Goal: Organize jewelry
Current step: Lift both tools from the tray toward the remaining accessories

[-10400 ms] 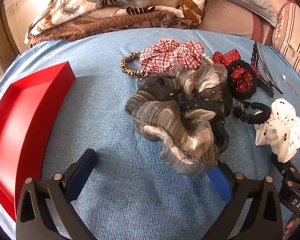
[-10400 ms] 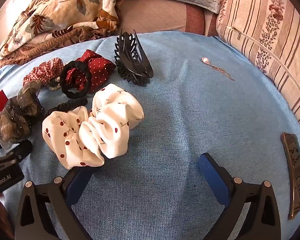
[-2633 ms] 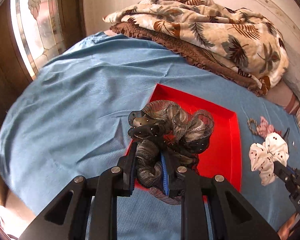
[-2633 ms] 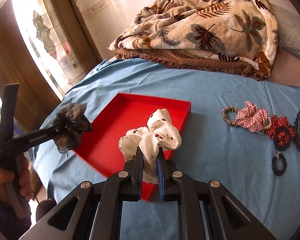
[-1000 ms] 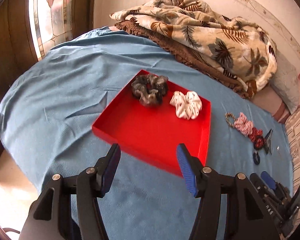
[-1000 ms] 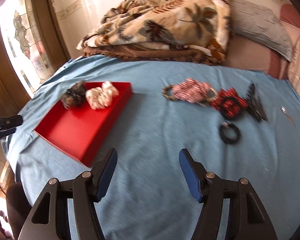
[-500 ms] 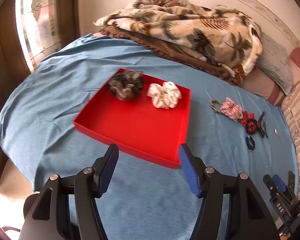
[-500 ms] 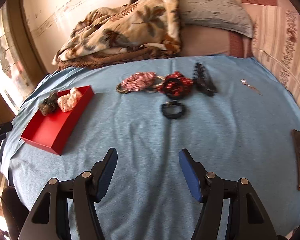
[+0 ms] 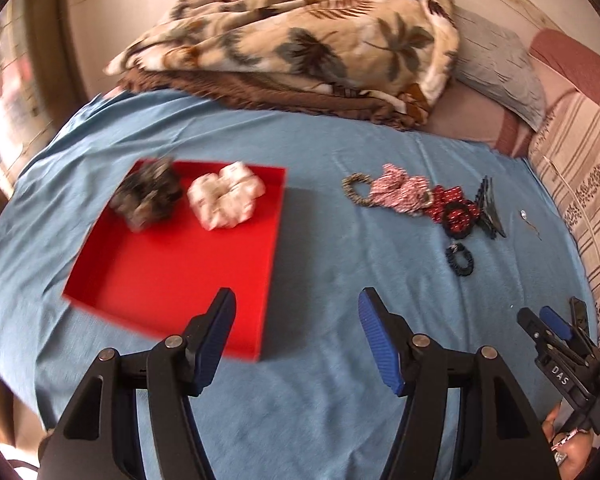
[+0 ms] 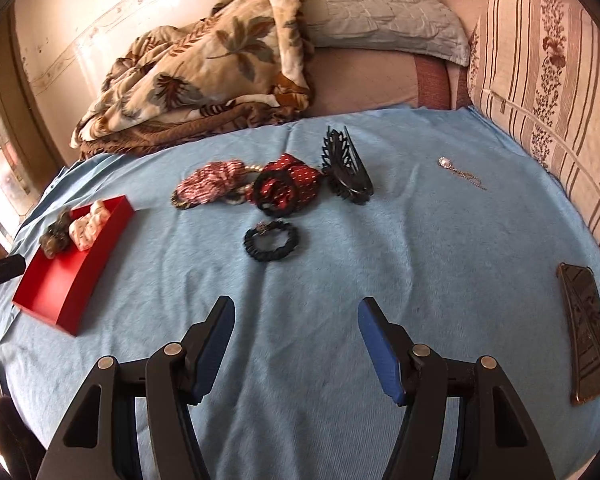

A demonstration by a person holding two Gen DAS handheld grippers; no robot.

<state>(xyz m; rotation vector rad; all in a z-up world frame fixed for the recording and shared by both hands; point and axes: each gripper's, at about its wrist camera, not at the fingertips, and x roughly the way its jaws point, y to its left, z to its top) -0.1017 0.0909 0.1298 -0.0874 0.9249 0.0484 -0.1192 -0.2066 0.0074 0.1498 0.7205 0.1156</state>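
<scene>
Both grippers empty now, left gripper [image 9: 296, 338] and right gripper [image 10: 296, 346] each roughly half open over blue bedsheet [image 10: 380, 260], grey gauzy scrunchie [image 9: 148, 196] and white cherry-print scrunchie [image 9: 226, 198], earlier clamped, released side by side in shallow red tray [image 9: 172, 264]; black ribbed hair tie [image 10: 271, 240] still on sheet.

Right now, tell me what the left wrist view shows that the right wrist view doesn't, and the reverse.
Only the left wrist view shows the open right gripper from outside, with a bit of the hand holding it. Only the right wrist view shows the dark flat clip lying near the striped cushion. Both show the red tray holding the grey scrunchie and white scrunchie, the loose hair ties, the black claw clip and the chain pendant on the blue sheet.
</scene>
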